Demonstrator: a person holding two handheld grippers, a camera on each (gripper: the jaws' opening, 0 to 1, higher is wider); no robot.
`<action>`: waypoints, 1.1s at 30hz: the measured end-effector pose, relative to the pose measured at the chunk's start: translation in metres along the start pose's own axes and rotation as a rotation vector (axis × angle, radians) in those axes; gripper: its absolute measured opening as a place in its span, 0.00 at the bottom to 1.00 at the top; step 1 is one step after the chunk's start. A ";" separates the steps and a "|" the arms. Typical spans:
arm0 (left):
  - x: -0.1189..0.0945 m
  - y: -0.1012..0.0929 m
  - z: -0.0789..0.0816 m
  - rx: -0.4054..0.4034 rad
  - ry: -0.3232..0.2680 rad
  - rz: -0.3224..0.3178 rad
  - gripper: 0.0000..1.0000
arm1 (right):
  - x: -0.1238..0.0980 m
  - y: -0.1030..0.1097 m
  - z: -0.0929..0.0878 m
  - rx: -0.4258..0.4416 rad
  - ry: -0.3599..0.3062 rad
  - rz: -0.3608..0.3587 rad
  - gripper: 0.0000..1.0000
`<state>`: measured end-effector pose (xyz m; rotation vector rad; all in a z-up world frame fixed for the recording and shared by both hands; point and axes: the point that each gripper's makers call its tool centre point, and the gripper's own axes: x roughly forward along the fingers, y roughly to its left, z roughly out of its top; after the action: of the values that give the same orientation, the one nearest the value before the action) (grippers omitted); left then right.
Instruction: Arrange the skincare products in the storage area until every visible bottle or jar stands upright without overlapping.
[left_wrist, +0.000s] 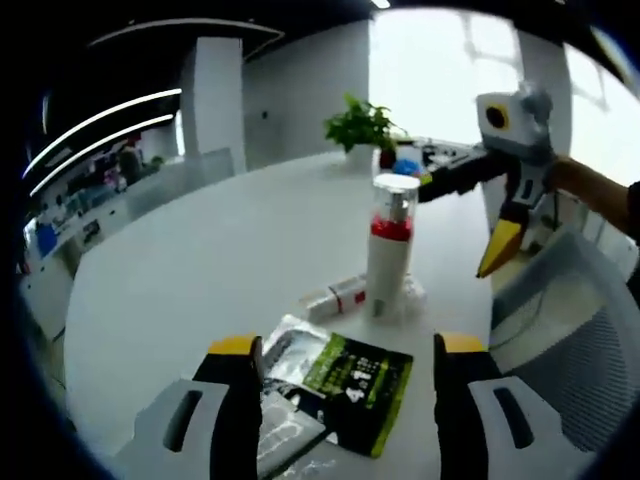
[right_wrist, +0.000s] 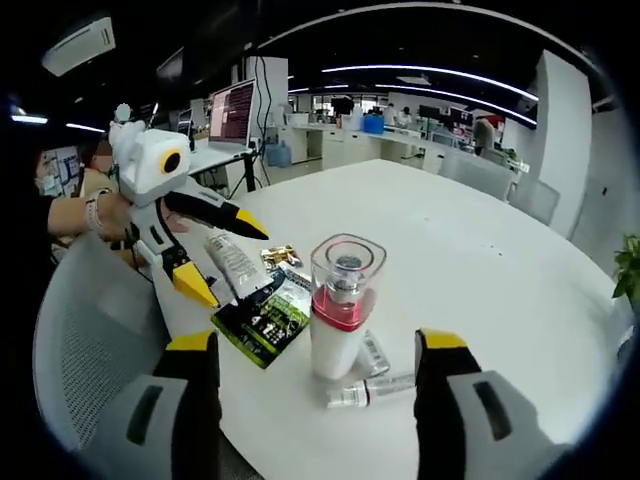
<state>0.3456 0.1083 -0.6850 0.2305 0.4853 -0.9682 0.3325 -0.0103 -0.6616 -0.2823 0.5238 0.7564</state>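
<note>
Yellow-tipped grey jaws of the left gripper (left_wrist: 346, 352) rise at 6 o'clock in the left gripper view, spread wide with nothing between them. Just beyond them a flat black-and-green sachet (left_wrist: 362, 385) lies on the round white table (left_wrist: 200, 260), partly overlapping a clear plastic packet (left_wrist: 280, 425) at 7 o'clock. Past the sachet, near centre, a tall white pump bottle with a red band and clear cap (left_wrist: 391, 245) stands upright; a small white tube with a red label (left_wrist: 335, 296) lies on its side just beside its base at 9 o'clock. At 12 o'clock, far across the table, a green potted plant (left_wrist: 362, 126) stands before bright windows; white pillars and ceiling light strips occupy 10 o'clock. A grey mesh chair back (left_wrist: 560, 330) sits at 4 o'clock. In the right gripper view, the right gripper (right_wrist: 316, 342) shows its jaws wide apart at 6 o'clock, holding nothing, the pump bottle upright between and beyond them. A small clear vial (right_wrist: 372, 390) and the tube lie flat at the bottle's foot. A long silver foil pack (right_wrist: 233, 262) and a small gold wrapper (right_wrist: 280, 256) lie at 10 o'clock. Behind are desks, a lit monitor (right_wrist: 232, 110) and open-plan office.
</note>
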 end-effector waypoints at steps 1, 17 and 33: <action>-0.003 0.000 -0.002 -0.015 0.005 0.003 0.78 | -0.001 0.001 -0.001 0.000 0.001 -0.002 0.82; -0.048 0.006 -0.031 0.017 0.088 0.072 0.97 | -0.013 0.014 -0.016 -0.014 0.041 -0.046 0.99; -0.070 0.018 -0.059 0.037 0.204 0.070 0.97 | -0.012 0.020 -0.030 -0.011 0.091 -0.049 0.99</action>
<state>0.3106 0.1932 -0.7017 0.3795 0.6422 -0.8894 0.3003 -0.0162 -0.6808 -0.3401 0.5967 0.7016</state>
